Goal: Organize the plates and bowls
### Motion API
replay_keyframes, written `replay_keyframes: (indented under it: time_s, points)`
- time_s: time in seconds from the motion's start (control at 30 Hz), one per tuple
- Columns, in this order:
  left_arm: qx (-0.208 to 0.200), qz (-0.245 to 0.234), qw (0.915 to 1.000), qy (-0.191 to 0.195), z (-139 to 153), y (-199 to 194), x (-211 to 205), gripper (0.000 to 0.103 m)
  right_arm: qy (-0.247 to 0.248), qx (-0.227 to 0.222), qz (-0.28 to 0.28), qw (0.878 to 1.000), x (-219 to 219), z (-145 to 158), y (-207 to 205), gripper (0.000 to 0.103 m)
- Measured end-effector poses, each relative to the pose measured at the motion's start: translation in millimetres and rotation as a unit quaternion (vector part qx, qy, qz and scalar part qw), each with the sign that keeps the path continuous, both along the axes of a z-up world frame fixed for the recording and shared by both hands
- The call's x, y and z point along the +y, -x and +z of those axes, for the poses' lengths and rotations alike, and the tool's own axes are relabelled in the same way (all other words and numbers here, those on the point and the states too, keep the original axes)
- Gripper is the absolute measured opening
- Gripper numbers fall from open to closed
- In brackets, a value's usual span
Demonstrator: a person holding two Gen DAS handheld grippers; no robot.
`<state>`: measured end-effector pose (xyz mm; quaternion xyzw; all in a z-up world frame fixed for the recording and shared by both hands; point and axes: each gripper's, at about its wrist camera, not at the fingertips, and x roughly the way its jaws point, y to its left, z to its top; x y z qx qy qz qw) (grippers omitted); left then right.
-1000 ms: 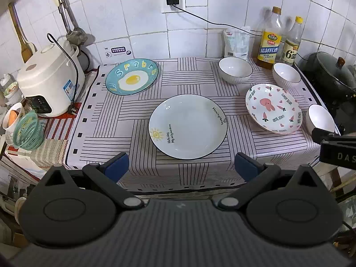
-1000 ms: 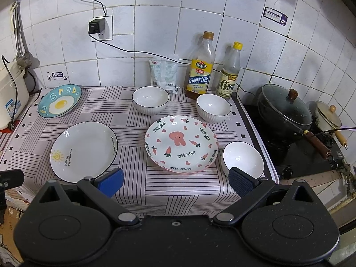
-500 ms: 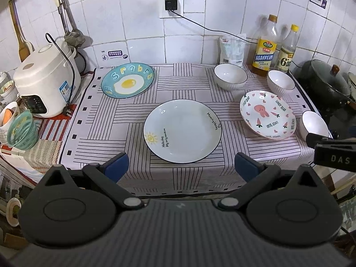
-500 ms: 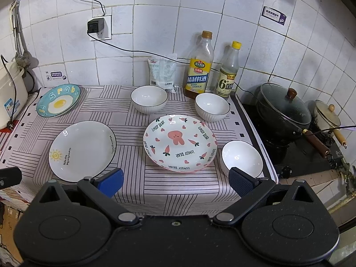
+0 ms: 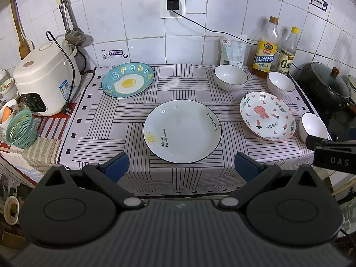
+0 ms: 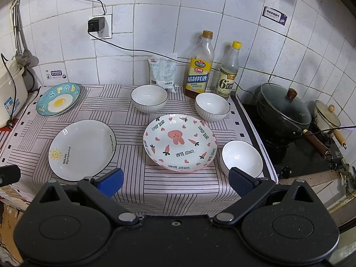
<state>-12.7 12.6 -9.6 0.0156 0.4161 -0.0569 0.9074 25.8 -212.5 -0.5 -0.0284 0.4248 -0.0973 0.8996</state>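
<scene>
A striped cloth (image 5: 124, 120) is spread over the counter beneath a white-tiled wall (image 6: 155, 33). Three plates (image 5: 182, 131) and three bowls (image 6: 148, 98) are set apart on it. The left gripper (image 5: 181, 166) and right gripper (image 6: 175, 181) are held wide open, empty, at the near edge.

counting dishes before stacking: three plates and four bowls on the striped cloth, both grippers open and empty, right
Not quite: there are three bowls, not four. The right wrist view shows one bowl by the bag, one by the bottles and one at the cloth's right edge. The three plates and the open, empty left gripper and right gripper are as you say.
</scene>
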Motion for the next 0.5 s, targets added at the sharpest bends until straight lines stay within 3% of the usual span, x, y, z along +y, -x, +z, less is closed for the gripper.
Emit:
replay_keyframes:
  time_s: [0.33,0.5]
  points:
    - [-0.007,0.008,0.9999,0.006,0.8,-15.2,17.1,0.103,-0.017,-0.003,0.015,1.0,5.9,-5.0,-5.4,0.102]
    - [-0.017,0.014,0.9997,0.006,-6.4,-38.6,36.5,0.103,-0.06,-0.034,0.067,0.995,10.0,-16.6,-14.7,0.102]
